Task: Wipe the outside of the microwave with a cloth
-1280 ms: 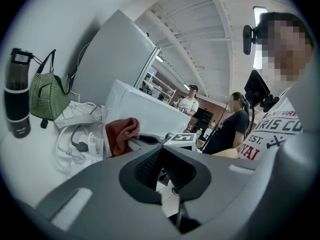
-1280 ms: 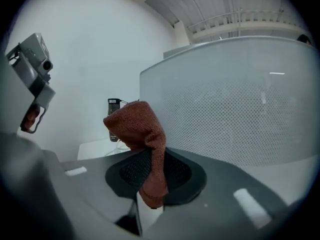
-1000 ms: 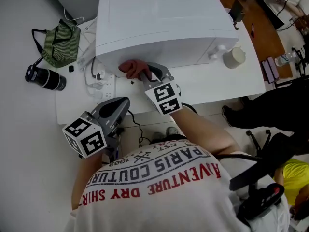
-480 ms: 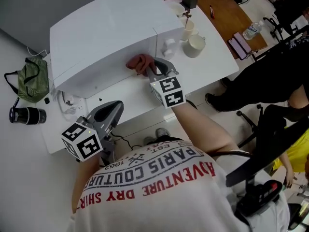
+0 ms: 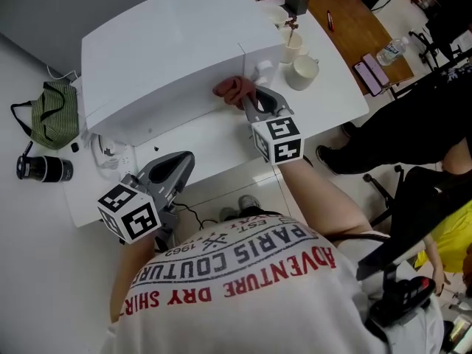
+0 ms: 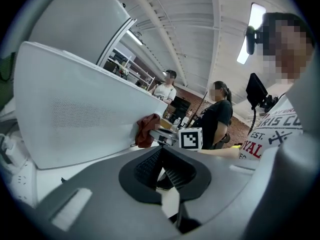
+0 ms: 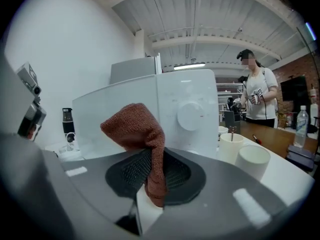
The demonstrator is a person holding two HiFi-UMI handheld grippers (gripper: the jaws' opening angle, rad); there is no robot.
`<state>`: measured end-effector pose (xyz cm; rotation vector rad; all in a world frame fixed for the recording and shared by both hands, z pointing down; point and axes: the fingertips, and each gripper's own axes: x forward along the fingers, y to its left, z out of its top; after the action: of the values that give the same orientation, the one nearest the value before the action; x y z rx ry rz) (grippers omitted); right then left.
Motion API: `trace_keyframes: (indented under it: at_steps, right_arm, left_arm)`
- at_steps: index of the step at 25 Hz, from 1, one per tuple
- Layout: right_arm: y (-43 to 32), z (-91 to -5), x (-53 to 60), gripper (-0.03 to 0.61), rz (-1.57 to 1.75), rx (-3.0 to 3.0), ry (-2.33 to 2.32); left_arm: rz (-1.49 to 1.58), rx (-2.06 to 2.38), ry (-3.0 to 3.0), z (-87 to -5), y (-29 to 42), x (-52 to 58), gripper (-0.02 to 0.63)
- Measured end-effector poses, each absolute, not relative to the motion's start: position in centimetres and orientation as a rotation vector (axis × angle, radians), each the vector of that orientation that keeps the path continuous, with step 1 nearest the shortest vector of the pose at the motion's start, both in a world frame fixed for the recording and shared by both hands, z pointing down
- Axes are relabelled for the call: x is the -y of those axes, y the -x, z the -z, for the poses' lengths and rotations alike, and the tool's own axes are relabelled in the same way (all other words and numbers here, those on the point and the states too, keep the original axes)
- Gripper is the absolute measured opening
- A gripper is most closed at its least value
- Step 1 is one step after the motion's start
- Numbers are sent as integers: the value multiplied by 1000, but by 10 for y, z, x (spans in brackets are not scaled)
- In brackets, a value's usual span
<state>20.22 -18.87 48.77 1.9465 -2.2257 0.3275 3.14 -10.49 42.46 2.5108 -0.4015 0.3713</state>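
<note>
Wiping under way, on the front face. The microwave [image 5: 169,57] sits toward the back left of the white worktop [image 5: 214,142], its front facing the near edge. The cloth [image 5: 232,89], a reddish-brown knit, is bunched against the lower front, about at the seam between the door and the control panel, just left of the round knob [image 7: 190,115]. The white casing shows no streak or damp mark, so which faces are finished cannot be read. My judgement is that the front is partly covered at best, and that the panel side, the top and the two flanks are left to do. The right gripper [image 5: 249,100] has its jaws clamped on the cloth: in the right gripper view a fold runs down between the ribbed pads [image 7: 131,170] and hangs below them, and the loose bulk stands up ahead of the tips toward the microwave. The left gripper [image 5: 183,162] hangs off the near edge of the worktop, well apart from the microwave and touching nothing. In the left gripper view its jaws are closed together with nothing between them. Two white cups [image 5: 302,71] stand near the worktop's right end, just beside the microwave's panel side and close to the wiping path.
</note>
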Motion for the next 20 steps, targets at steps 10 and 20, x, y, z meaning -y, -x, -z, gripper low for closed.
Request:
trace_keyframes:
  at_steps: [10,20]
  right_arm:
    - [-7,-470,175,57,-219,2610,-1432]
    - [130,-539,207,57,-216,2598,-1122]
  left_arm:
    - [-303,636,-2436,-431,62,102,6]
    - [-296,853,-2315,-447,155,87,6]
